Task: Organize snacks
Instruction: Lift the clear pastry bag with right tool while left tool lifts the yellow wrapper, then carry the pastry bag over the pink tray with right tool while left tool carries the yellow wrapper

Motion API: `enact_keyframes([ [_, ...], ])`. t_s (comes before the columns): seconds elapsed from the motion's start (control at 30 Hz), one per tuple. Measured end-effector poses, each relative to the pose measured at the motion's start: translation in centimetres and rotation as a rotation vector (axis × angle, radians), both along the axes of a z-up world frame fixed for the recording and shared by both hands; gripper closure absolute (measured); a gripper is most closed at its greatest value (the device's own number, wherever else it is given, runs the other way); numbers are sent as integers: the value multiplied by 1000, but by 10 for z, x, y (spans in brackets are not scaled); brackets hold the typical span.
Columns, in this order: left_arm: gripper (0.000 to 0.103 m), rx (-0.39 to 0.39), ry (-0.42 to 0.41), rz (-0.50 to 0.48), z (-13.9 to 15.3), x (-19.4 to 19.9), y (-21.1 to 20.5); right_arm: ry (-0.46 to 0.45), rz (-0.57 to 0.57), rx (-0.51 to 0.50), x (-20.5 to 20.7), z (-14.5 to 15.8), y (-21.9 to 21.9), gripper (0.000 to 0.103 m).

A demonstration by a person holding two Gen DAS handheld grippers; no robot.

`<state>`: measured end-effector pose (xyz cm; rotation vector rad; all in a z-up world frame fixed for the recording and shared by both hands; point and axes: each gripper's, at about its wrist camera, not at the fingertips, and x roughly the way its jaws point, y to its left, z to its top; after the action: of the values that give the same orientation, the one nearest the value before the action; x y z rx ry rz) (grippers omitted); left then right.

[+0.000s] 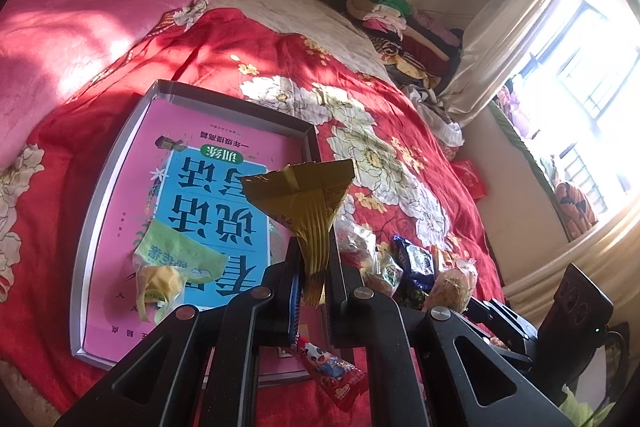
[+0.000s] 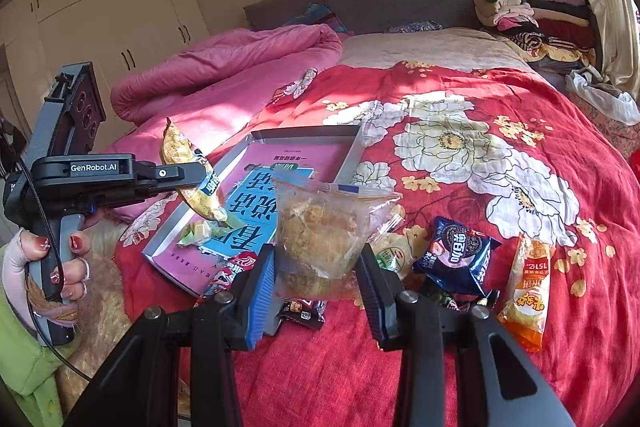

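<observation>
My left gripper (image 1: 310, 267) is shut on the crimped end of a gold snack packet (image 1: 304, 199), which it holds up over a metal tray (image 1: 120, 163). The right wrist view shows that gripper (image 2: 200, 177) from the side with the gold packet (image 2: 188, 167). A pink and blue book lines the tray (image 2: 354, 151), and a green packet (image 1: 168, 267) lies on it. My right gripper (image 2: 316, 279) is shut on a clear bag of crumbly pastry (image 2: 320, 231), lifted off the bed.
Loose snacks lie on the red flowered bedspread: a dark blue cookie packet (image 2: 456, 255), an orange packet (image 2: 524, 287), a red packet (image 1: 332, 371) and a dark bar (image 2: 304, 313). A pink quilt (image 2: 224, 75) is behind the tray and folded clothes (image 2: 536, 19) are at the headboard.
</observation>
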<state>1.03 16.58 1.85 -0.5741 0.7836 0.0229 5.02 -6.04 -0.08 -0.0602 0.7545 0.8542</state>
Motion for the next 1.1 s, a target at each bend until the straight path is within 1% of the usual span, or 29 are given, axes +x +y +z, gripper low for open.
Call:
enact_keyframes([
  [0.2, 93, 7, 16, 28, -2, -11, 11, 10, 62, -17, -9, -5, 15, 62],
  [0.4, 93, -2, 38, 61, -8, -25, 24, 13, 121, -46, -20, -12, 36, 62],
  [0.63, 93, -7, 94, 98, -23, -39, 39, 12, 158, -80, -27, -21, 55, 62],
  [0.73, 93, -4, 107, 107, -27, -41, 42, 11, 166, -93, -27, -25, 63, 62],
  [0.87, 93, 21, 124, 106, -31, -39, 41, 11, 185, -115, -27, -32, 77, 62],
  [1.1, 93, 17, 162, 105, -40, -36, 44, 7, 224, -142, -32, -41, 94, 62],
])
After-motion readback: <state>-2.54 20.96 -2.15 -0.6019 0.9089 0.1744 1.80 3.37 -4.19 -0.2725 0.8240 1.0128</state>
